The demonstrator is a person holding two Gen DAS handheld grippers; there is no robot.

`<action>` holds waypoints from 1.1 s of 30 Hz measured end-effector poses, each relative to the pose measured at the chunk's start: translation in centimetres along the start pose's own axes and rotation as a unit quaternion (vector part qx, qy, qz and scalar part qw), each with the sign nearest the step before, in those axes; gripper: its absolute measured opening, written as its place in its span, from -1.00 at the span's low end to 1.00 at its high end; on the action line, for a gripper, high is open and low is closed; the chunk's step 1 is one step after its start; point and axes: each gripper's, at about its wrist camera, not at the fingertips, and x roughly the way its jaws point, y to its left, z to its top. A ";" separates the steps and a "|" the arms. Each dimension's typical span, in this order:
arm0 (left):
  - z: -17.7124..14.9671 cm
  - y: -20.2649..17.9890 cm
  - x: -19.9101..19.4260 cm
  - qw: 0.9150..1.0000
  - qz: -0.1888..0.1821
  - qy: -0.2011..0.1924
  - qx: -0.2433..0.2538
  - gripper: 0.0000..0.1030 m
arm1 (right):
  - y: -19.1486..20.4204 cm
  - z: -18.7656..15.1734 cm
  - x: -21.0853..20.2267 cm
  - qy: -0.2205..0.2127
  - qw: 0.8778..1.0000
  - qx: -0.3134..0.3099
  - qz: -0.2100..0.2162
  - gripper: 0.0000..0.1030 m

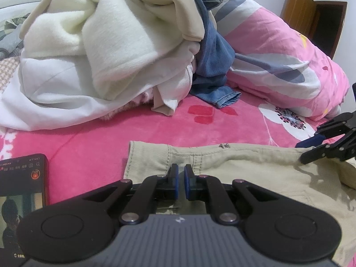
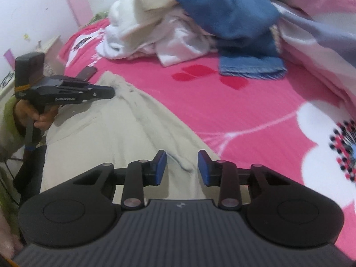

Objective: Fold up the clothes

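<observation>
1. Pinching the waistband, my left tongs (image 1: 181, 179) were clamped nearly closed on the khaki trousers (image 1: 255, 171) spread on the pink bedsheet (image 1: 155, 126).
2. My right tongs (image 2: 182, 166) stood open over the trouser cloth, gripping nothing.
3. Unfolded clothes (image 1: 100, 44) were heaped behind.

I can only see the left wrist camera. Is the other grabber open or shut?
Observer: Open. The right gripper has its jaws apart above the beige trousers, gripping nothing.
Operator: Who's holding my grabber?
Observer: A hand in a green sleeve holds the left gripper by its handle.
Operator: What's behind it?
Observer: A white wall with a pink stripe.
</observation>
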 end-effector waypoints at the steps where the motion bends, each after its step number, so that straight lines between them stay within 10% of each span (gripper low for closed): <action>1: 0.0 0.0 0.0 1.000 0.000 0.000 0.000 -0.85 | 0.3 0.1 0.3 0.003 1.000 -0.008 -0.003 -0.43; 5: -0.1 0.1 0.1 1.000 0.000 -0.003 -0.002 -0.87 | 1.8 0.2 1.0 -0.005 0.999 -0.033 -0.036 -0.94; 21: 0.0 0.1 0.2 1.000 0.008 -0.003 -0.002 -0.93 | 3.3 -0.2 2.0 -0.027 0.991 -0.054 -0.122 -0.98; 28: 0.0 -0.3 0.3 1.000 0.014 -0.003 0.006 -0.93 | 2.7 -1.6 4.1 -0.021 0.991 -0.040 -0.128 -0.91; 33: 0.3 -0.5 0.1 1.000 0.008 -0.001 0.012 -0.84 | 2.8 -1.6 1.4 -0.042 0.988 -0.010 -0.149 -0.41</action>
